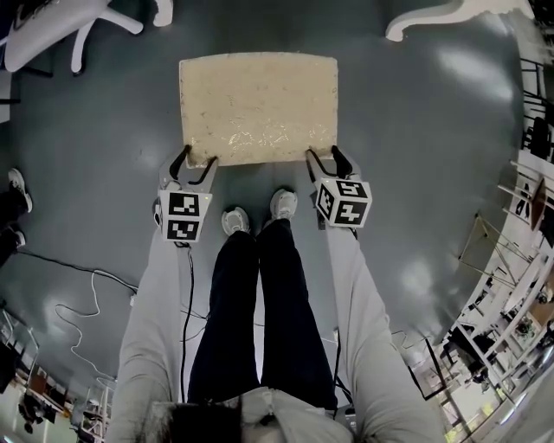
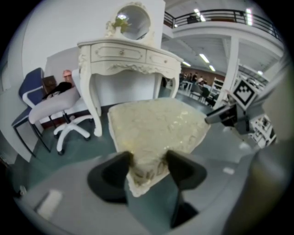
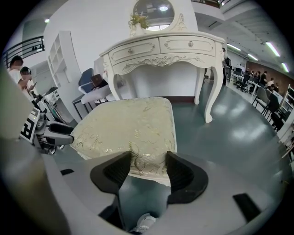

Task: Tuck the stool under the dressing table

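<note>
Stool (image 1: 258, 105): one, cream brocade cushion, standing on the grey floor (image 1: 415, 156) directly ahead of the person's shoes, its long side facing them. Dressing table (image 3: 161, 48): one, white, carved, two drawers across the front, one round mirror (image 3: 154, 11) on top; it stands beyond the stool's far edge with open floor between them. Knee space between the table legs looks unobstructed in the right gripper view. Left gripper (image 1: 192, 164): jaws narrowly apart and pressed on the cushion's near left corner, fabric filling the gap. Right gripper (image 1: 327, 163): same narrow setting, jaws clamped on the near edge by the right corner. Count: two grippers, both on the stool, one per near corner. Beside the table to its left: one office chair (image 2: 64, 110) with white star base, one blue chair (image 2: 30, 89) behind it. Progress, judged: grip established on both sides; the travel is not yet done, since no part of the stool lies under the table. Remaining: push or carry it straight forward, centred between the legs, then release.
</note>
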### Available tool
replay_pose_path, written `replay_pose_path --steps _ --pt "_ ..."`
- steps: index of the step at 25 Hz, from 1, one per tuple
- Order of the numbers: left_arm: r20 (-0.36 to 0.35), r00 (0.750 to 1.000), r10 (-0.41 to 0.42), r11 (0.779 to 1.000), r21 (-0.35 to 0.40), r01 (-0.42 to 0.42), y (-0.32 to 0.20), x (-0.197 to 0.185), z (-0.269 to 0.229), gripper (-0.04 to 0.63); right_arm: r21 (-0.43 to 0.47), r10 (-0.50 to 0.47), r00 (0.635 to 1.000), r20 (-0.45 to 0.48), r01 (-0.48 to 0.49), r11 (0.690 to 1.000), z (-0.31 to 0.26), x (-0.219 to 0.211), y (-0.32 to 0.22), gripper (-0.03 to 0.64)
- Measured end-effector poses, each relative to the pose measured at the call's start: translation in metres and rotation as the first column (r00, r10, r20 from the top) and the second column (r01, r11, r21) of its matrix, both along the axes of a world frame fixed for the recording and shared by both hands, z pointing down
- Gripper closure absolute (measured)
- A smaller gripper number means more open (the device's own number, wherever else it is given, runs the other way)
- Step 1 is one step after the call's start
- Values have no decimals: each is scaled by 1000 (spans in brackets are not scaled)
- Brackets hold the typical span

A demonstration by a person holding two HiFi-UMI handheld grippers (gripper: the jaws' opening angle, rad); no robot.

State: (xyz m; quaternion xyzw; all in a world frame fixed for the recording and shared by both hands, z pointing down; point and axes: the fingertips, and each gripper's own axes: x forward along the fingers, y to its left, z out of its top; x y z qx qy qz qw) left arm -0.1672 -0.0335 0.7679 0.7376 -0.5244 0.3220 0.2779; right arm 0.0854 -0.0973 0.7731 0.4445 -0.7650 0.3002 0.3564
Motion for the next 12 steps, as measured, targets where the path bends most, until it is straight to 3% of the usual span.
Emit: replay_pose_path --steps 12 --pt "69 997 33 998 -64 -29 -65 -15 4 327 -13 49 999 -13 -49 999 3 -13 -50 380"
